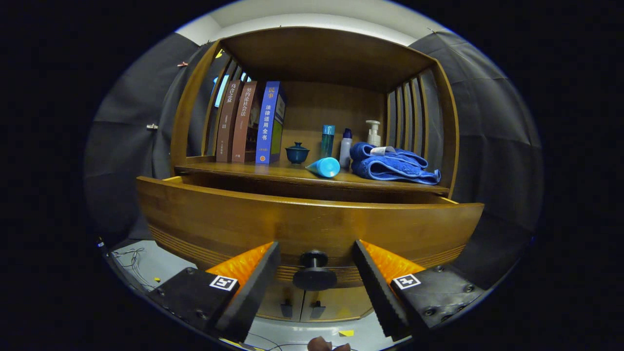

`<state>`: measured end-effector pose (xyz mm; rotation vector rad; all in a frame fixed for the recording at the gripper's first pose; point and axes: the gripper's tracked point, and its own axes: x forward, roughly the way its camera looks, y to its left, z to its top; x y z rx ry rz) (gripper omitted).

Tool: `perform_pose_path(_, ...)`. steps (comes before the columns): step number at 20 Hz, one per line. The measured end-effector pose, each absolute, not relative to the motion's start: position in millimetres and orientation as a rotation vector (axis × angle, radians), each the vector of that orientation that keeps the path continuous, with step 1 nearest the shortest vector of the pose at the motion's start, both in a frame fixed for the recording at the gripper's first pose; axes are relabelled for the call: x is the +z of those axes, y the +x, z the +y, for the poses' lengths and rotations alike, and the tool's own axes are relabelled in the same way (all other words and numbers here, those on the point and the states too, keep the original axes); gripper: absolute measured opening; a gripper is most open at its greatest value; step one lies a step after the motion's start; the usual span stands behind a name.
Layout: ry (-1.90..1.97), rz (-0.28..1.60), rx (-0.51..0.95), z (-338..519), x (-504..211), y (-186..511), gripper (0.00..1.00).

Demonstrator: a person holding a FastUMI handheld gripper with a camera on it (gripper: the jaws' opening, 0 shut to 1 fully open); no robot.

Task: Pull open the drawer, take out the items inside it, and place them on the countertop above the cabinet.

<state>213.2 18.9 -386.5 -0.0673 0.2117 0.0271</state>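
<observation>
A wooden drawer (204,219) stands pulled partly out of the cabinet, its curved front close ahead of me. A dark round knob (314,273) sticks out from the drawer front low in the middle. My gripper (316,248) is open, one finger on each side of the knob with a gap to either finger. The drawer's inside is hidden behind its front panel. Above the drawer runs the countertop (234,169), a wooden shelf surface inside the cabinet.
On the countertop stand three books (251,124) at the left, a small dark lidded cup (297,153), a blue tube (324,166) lying down, bottles (345,146), a pump dispenser (373,132) and a folded blue towel (392,165). Two small cabinet doors (314,304) sit below the drawer.
</observation>
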Motion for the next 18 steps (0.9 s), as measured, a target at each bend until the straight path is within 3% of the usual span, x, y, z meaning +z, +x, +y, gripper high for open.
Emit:
perform_pose_path(10, -0.055, 0.247, 0.028, 23.6, -393.0, 262.2, 1.0)
perform_pose_path(18, -0.045, 0.274, 0.033, 25.1, -396.0, 262.8, 1.0)
